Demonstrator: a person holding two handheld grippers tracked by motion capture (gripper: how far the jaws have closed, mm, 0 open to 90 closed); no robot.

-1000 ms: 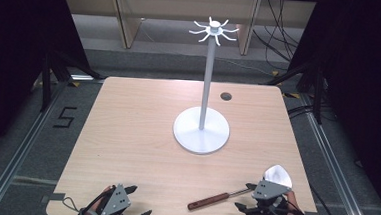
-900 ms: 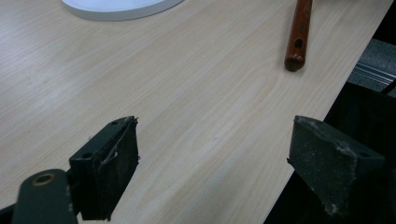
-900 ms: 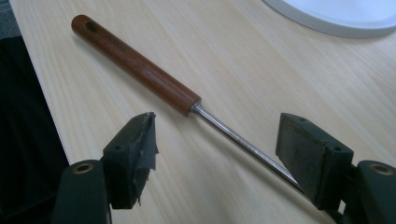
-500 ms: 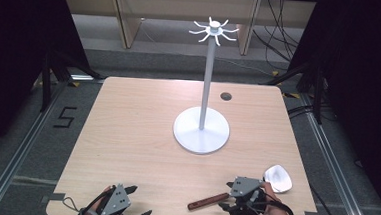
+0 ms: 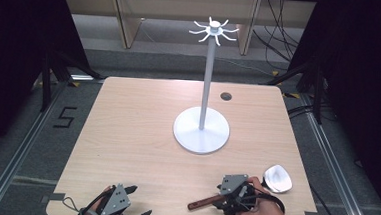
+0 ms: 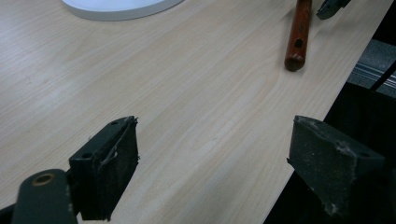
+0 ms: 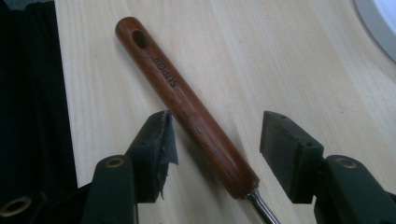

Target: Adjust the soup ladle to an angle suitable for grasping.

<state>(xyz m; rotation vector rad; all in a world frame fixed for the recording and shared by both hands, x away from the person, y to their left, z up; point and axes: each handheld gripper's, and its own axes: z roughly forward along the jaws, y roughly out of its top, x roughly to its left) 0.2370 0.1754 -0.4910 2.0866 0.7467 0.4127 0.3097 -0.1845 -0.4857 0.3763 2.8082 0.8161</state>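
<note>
Wooden brown handle (image 7: 187, 105) of the metal ladle lies at the near right table (image 5: 136, 134) edge, between the right gripper (image 7: 215, 135) jaws, which have just been closing (not yet pressing). Centering first would help; left gripper (image 6: 210, 158) stands apart.

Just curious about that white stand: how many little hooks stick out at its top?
8, as far as I can count, fanned out around the cap of the white stand that rises mid-table; they are small, so one could be hidden behind the cap.

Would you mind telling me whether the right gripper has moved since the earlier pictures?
Yes. The right gripper moved left along the near table edge, away from the white ladle bowl, its jaws closing around the brown wooden handle.
</note>
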